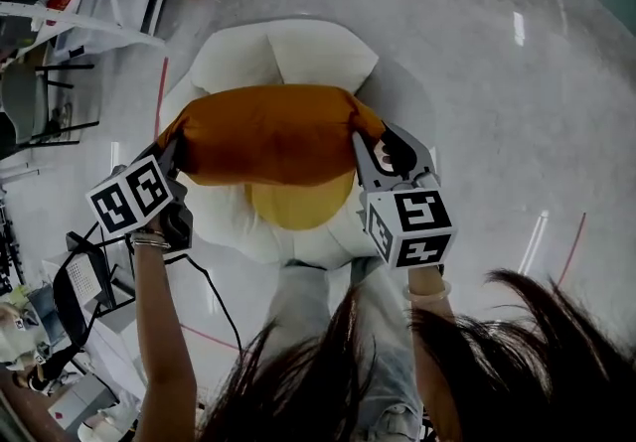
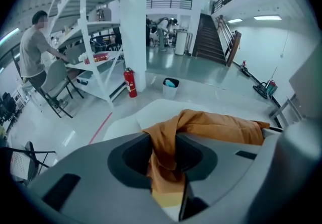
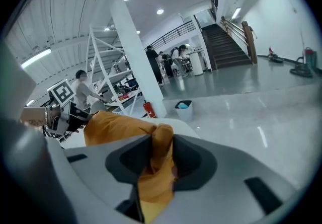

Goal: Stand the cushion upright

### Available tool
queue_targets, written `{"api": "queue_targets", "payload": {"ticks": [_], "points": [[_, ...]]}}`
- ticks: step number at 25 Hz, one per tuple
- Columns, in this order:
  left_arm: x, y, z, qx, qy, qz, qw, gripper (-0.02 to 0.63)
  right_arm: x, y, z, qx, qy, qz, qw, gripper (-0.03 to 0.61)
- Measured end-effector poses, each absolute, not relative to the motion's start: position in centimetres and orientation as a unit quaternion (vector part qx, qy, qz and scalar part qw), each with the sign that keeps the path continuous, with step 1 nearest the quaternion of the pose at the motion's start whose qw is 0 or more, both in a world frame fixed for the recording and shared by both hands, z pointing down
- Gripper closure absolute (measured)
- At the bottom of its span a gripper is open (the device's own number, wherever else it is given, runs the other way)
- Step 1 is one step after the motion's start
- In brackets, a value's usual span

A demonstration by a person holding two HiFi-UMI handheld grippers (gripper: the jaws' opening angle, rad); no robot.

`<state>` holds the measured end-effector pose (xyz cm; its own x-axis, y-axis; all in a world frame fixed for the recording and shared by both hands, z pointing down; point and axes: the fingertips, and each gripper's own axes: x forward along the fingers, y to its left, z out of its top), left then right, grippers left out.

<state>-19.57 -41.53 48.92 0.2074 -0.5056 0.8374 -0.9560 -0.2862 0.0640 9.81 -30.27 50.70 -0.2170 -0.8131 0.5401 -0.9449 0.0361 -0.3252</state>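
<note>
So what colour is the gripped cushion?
The soft fabric cushion is burnt orange; head view shows it best.

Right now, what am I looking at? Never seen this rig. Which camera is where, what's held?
No robot: a person holds two-jaw tools, the left gripper and the right gripper. One picture is from a head camera looking down; the other two are from cameras riding on the grippers, looking along their jaws. The marker cubes are part of them. On the floor stands a white seat with a yellow pad. Each gripper pinches one end of the orange cushion, fabric bunched between its jaws, holding it across the seat.
</note>
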Motion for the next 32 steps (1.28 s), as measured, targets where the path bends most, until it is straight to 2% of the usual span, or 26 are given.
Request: {"api": "queue_targets", "payload": {"ticks": [6, 11, 19, 32], "points": [[-18.8, -40.9, 50.3, 0.721, -0.469, 0.391, 0.328, 0.492, 11.6, -29.5, 52.0, 0.637, -0.706, 0.302, 0.068, 0.437], [-20.1, -42.1, 47.9, 0.722, -0.443, 0.408, 0.341, 0.477, 11.0, -30.8, 49.7, 0.648, -0.697, 0.299, 0.068, 0.416], [-20.3, -42.0, 46.0, 0.731, -0.443, 0.422, 0.301, 0.446, 11.8, -30.3, 49.4, 0.671, -0.680, 0.292, 0.055, 0.391], [-18.8, -39.6, 43.4, 0.754, -0.459, 0.380, 0.274, 0.446, 14.1, -27.3, 49.4, 0.695, -0.661, 0.281, 0.030, 0.390]]}}
